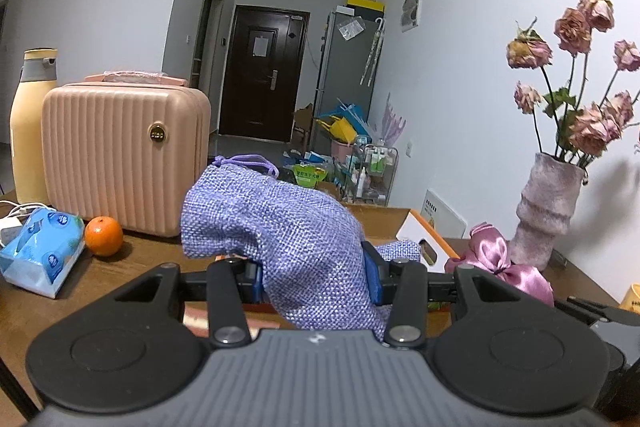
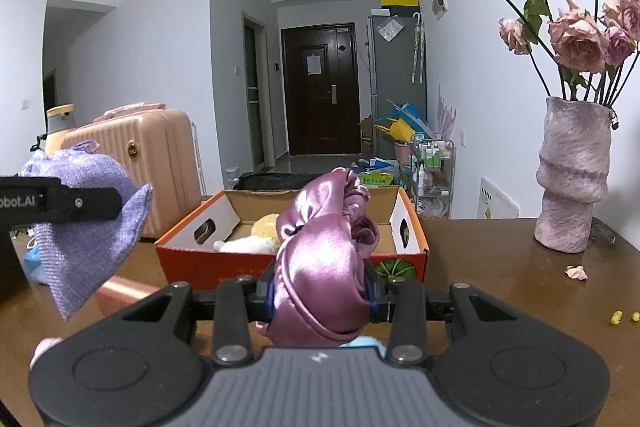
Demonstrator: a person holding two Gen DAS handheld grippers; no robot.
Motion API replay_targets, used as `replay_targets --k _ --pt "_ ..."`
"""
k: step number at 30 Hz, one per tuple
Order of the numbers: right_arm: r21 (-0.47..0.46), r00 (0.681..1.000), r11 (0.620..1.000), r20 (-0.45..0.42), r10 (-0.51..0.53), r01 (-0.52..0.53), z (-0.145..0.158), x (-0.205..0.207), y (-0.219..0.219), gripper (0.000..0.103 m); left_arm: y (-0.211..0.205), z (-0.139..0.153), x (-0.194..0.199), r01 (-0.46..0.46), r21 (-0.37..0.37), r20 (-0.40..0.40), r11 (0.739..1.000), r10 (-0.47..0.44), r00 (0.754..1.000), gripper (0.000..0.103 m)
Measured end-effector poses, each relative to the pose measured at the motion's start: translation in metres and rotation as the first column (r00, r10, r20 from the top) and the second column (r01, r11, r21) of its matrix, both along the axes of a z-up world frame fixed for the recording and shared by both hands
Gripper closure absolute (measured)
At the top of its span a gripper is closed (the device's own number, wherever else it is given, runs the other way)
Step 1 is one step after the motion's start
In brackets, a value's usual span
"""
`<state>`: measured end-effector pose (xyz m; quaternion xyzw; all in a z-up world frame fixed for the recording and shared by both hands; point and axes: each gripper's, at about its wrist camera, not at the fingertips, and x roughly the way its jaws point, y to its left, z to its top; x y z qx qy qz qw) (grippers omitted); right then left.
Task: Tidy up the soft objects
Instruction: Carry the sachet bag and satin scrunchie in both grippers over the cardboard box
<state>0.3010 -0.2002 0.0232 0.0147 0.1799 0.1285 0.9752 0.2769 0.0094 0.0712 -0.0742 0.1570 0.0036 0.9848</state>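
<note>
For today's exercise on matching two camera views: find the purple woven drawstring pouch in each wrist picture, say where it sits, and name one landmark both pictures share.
Left wrist view: the purple woven pouch fills the centre, clamped in the left gripper.
Right wrist view: the same pouch hangs at the left edge, beside the orange cardboard box.
Shared landmark: the pink ribbed suitcase behind it.

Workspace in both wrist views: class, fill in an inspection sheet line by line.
Surface: brown wooden table.
Job's things: lavender woven pouch, pink satin scrunchie, open cardboard box holding a plush toy.
Clutter: orange, tissue pack, pink case, bottle, vase of dried roses.
Grippers: left hand-held gripper shut on pouch; right hand-held gripper shut on scrunchie.
Cables: white cable.
Surroundings: dark door, hallway clutter.
</note>
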Motion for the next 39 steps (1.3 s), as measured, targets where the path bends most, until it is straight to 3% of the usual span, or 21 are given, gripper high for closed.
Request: replay_targets --k 23,39 --pt "-0.009 0.998 0.999 -0.043 -0.034 0.034 -0.007 0.088 0.01 0.065 -0.002 -0.015 0.093 -0.047 -0.036 -0.069 0.998 0.044 0.997 0.058" --pt "-0.024 0.994 0.998 -0.093 -0.057 0.055 -0.015 0.144 0.021 0.065 0.01 -0.032 0.164 -0.175 -0.076 -0.15 0.982 0.162 0.975 0.058"
